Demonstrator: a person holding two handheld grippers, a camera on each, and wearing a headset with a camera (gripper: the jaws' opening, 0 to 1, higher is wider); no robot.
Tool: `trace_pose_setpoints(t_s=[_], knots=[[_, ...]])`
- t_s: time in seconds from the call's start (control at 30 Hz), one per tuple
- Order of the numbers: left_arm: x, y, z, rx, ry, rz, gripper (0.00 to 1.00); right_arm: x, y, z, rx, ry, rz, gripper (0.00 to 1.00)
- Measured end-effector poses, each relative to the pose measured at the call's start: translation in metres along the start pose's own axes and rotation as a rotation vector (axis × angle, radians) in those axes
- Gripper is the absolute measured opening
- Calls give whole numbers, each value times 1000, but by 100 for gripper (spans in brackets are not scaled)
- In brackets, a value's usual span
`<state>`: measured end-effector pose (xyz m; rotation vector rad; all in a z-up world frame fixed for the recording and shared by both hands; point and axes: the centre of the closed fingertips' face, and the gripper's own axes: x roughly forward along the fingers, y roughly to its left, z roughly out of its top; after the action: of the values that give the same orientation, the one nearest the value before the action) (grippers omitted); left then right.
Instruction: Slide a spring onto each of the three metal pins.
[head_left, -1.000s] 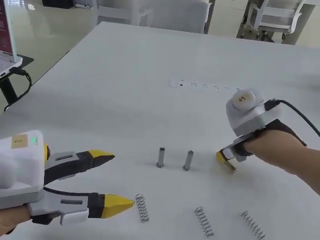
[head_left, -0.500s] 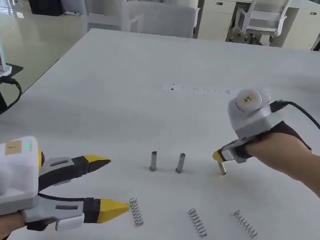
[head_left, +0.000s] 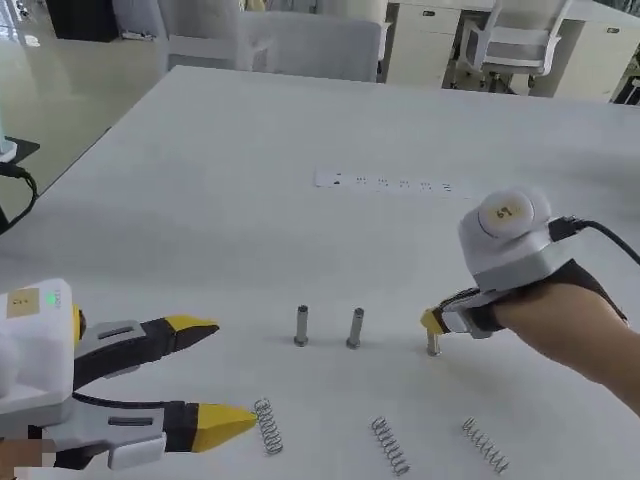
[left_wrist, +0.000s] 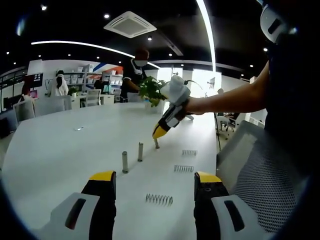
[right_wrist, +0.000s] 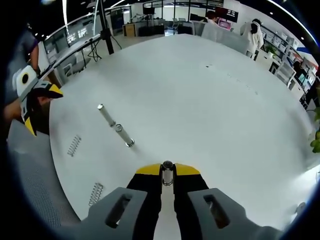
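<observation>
Two metal pins (head_left: 301, 326) (head_left: 355, 328) stand upright on the white table (head_left: 300, 200). A third pin (head_left: 433, 345) stands to their right with my right gripper (head_left: 432, 324) shut on its top; the pin (right_wrist: 167, 172) sits between the yellow tips. Three springs (head_left: 267, 425) (head_left: 390, 445) (head_left: 483, 445) lie flat in a row nearer to me. My left gripper (head_left: 232, 372) hovers open at the lower left, just left of the nearest spring (left_wrist: 159, 200), with nothing between its fingers. In the left gripper view my right gripper (left_wrist: 160, 131) holds the far pin (left_wrist: 156, 143).
A flush socket strip (head_left: 382, 184) is set into the table farther back. Chairs (head_left: 505, 45) stand past the far edge. A cable (head_left: 600, 232) trails from my right gripper. People stand in the room behind the table (left_wrist: 135, 75).
The head camera has shifted, so everything sits a little lower left. My right gripper keeps its hold, and the pin in it now stands straighter. The left gripper stays open.
</observation>
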<state>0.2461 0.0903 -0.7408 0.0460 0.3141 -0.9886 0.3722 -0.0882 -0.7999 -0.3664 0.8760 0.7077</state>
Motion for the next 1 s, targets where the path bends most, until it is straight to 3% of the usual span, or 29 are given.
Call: trace_pose_setpoints(t_s=[0.63, 1.0], knots=[[-1, -1, 0, 0, -1, 1, 58, 1, 12, 3, -36, -76, 21, 5], [2, -3, -1, -4, 2, -7, 58, 0, 15, 1, -64, -76, 21, 5]])
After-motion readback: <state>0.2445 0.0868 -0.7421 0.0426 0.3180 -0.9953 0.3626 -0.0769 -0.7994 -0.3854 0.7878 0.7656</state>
